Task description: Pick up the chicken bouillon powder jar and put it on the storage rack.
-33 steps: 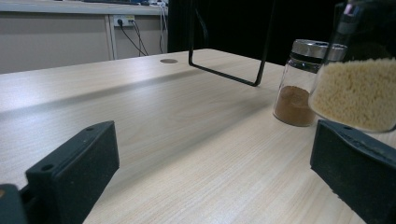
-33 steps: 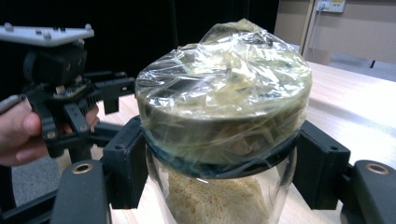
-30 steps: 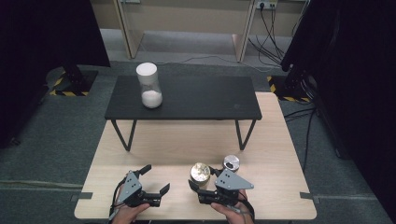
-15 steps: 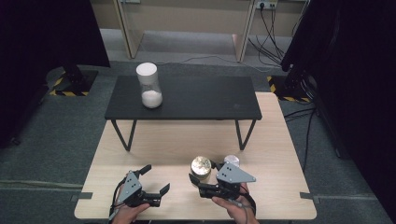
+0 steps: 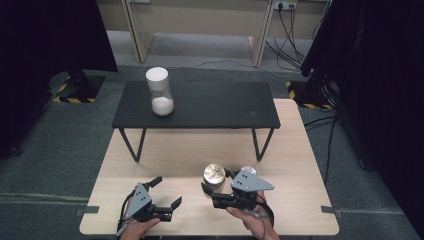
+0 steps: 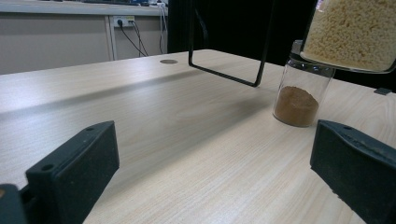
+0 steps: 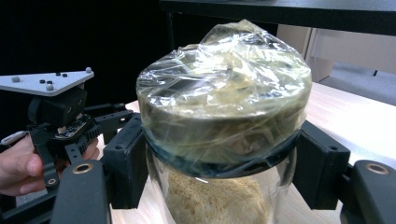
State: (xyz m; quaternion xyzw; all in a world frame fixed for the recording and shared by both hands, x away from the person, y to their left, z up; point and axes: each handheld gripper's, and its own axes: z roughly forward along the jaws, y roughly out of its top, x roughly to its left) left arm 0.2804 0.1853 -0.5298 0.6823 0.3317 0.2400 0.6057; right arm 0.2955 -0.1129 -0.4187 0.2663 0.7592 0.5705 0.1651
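My right gripper (image 5: pixel 216 184) is shut on a glass jar of pale yellow grains (image 5: pixel 214 175), its mouth sealed with clear film (image 7: pixel 224 88). The black jaws clamp the jar just under the rim on both sides. In the left gripper view this jar (image 6: pixel 355 32) hangs tilted above the light wooden table (image 5: pixel 165 155). A small jar of brown powder (image 6: pixel 299 93) stands on the table just behind it, partly under the right gripper's grey plate (image 5: pixel 251 182). My left gripper (image 5: pixel 168 190) rests near the table's front edge, open, with nothing between its jaws.
A low black table (image 5: pixel 220 105) on thin metal legs stands across the far half of the wooden table. It carries a tall jar with a white lid and white powder (image 5: pixel 160 92). Dark curtains flank both sides.
The right gripper has raised the grain jar slightly, and its grey plate now covers more of the brown powder jar. The left gripper has stayed put.
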